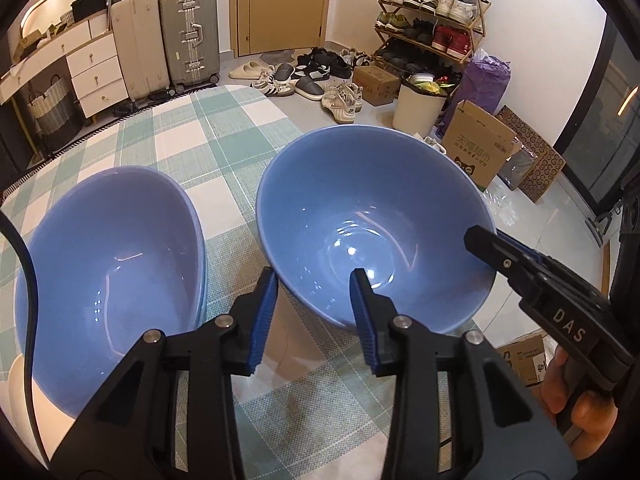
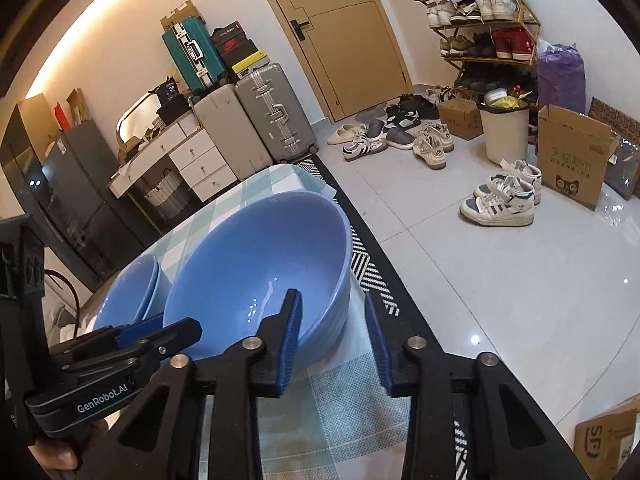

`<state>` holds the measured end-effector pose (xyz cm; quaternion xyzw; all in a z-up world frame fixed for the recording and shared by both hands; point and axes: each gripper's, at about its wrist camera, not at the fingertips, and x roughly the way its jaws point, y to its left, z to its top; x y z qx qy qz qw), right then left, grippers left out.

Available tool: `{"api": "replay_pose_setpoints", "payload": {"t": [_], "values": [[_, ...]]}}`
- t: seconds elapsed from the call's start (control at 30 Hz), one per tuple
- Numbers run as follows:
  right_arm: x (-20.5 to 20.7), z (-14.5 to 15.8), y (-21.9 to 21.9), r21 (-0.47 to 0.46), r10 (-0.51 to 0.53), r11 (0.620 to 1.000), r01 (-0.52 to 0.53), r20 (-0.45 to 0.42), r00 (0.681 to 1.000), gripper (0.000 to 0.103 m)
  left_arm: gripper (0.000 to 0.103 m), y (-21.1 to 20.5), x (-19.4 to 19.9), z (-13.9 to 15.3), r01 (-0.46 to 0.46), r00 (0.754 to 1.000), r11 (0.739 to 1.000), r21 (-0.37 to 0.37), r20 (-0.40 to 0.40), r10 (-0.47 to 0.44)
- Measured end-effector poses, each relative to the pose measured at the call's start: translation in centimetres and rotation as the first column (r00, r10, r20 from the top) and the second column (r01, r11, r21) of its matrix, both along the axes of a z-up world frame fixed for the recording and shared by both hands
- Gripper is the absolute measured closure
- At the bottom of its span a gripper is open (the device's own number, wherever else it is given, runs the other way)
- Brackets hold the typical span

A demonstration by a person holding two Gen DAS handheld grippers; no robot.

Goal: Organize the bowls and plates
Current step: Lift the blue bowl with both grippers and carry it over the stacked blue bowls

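Your left wrist view shows both glossy blue ceramic bowls on the green-and-white checked tablecloth (image 1: 224, 136): the right-hand bowl (image 1: 372, 224) sits ahead, and the left-hand blue bowl (image 1: 116, 264), cut off at the frame edge, lies just beside it. Your left gripper (image 1: 314, 316) is spread open, its right finger inside the near rim of the right-hand bowl, its left finger outside.

Your right wrist view adds the floor and white high-top sneakers (image 2: 504, 196). There your right gripper (image 2: 334, 340) is open too, straddling that bowl's (image 2: 260, 276) rim. The other bowl (image 2: 128, 292) is mostly hidden.
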<state>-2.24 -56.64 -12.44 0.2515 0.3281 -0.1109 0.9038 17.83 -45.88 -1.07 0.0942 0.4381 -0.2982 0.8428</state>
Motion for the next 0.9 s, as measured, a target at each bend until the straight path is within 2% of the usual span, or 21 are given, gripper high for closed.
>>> {"api": "replay_pose_setpoints", "payload": {"t": [0.13, 0.4, 0.53, 0.9], "values": [[0.5, -0.1, 0.9, -0.061, 0.009, 0.998, -0.009, 0.002, 1.000, 0.079, 0.071, 0.1, 0.0, 0.0, 0.007, 1.000, 1.000, 0.003, 0.017, -0.007], [0.6, -0.1, 1.3, -0.069, 0.011, 0.998, -0.010, 0.001, 1.000, 0.079, 0.071, 0.3, -0.4, 0.3, 0.006, 0.999, 1.000, 0.001, 0.034, -0.006], [0.4, 0.2, 1.4, -0.087, 0.005, 0.996, -0.004, 0.013, 1.000, 0.079, 0.071, 0.4, -1.2, 1.2, 0.014, 0.997, 1.000, 0.002, 0.079, -0.014], [-1.2, 2.8, 1.9, -0.100, 0.012, 0.995, -0.005, 0.070, 0.997, 0.079, 0.071, 2.3, -3.2, 4.8, 0.011, 0.992, 0.999, -0.037, 0.125, -0.006]]}}
